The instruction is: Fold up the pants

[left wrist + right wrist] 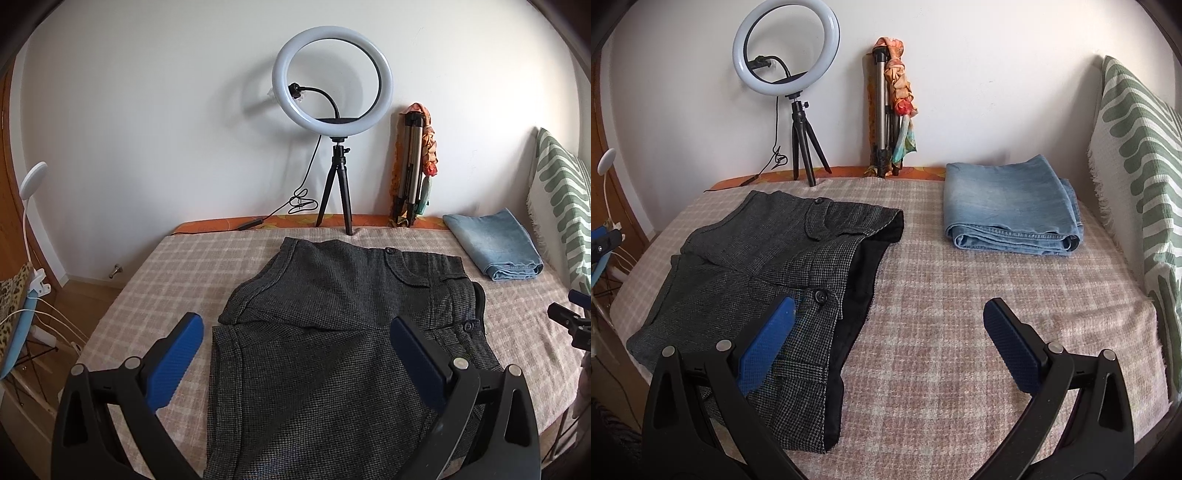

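Note:
Dark grey houndstooth pants (332, 332) lie folded on the checked bed cover (155, 288), waistband with buttons to the right. My left gripper (295, 328) is open and empty, hovering above the pants' near part. In the right wrist view the pants (757, 266) lie at the left, black lining showing along their right edge. My right gripper (886, 314) is open and empty, its left finger (768, 339) over the waistband edge, its right finger (1012, 343) over the bare cover (960, 295). The right gripper also shows at the right edge of the left wrist view (570, 321).
Folded blue jeans (1012, 210) lie at the back right of the bed. A ring light on a tripod (332, 92) and a folded tripod with a scarf (413, 166) stand at the wall. A green-patterned cushion (1137, 166) lines the right side. The bed's left edge drops to a floor with cables (55, 332).

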`<move>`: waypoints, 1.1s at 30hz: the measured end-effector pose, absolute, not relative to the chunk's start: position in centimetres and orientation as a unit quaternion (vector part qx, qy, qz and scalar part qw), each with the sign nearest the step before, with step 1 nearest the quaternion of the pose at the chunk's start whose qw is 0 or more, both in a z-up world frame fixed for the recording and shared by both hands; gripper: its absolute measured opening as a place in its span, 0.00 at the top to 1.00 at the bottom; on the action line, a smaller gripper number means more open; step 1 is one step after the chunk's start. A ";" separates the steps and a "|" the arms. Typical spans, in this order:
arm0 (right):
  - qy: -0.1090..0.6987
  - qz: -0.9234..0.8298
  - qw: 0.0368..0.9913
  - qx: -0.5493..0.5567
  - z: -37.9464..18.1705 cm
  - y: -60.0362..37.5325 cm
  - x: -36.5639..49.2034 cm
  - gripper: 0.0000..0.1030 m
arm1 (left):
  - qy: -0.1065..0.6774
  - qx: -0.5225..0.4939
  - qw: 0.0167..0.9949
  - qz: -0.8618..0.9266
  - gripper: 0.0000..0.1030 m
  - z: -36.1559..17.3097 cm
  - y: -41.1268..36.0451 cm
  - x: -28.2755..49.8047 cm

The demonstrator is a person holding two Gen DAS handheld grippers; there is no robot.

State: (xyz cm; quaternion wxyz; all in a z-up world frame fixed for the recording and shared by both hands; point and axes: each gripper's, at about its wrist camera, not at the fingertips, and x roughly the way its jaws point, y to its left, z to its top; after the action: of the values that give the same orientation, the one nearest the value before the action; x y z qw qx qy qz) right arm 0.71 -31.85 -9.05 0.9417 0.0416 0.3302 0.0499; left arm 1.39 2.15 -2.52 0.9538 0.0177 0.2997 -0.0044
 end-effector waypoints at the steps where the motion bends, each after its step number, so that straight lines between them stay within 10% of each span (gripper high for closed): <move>1: 0.331 0.051 0.941 0.042 -9.3 -31.8 1.0 0.00 | 0.302 0.014 0.953 -0.007 0.01 -2.6 2.4 1.5; 21: 0.345 0.251 0.890 -0.158 -13.5 -23.1 -4.9 0.00 | 0.402 0.083 0.911 -0.041 0.01 -8.5 6.0 -2.6; 33: 0.349 0.259 0.840 -0.324 -18.7 -18.1 -8.4 0.32 | 0.475 0.064 0.876 -0.055 0.03 -12.4 7.3 -5.5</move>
State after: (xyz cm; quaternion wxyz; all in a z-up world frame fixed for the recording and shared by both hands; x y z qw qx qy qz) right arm -8.36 -18.14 -18.66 0.8404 -0.3237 0.3490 0.2590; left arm -5.48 7.32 -12.39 0.8757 0.0645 0.4753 -0.0551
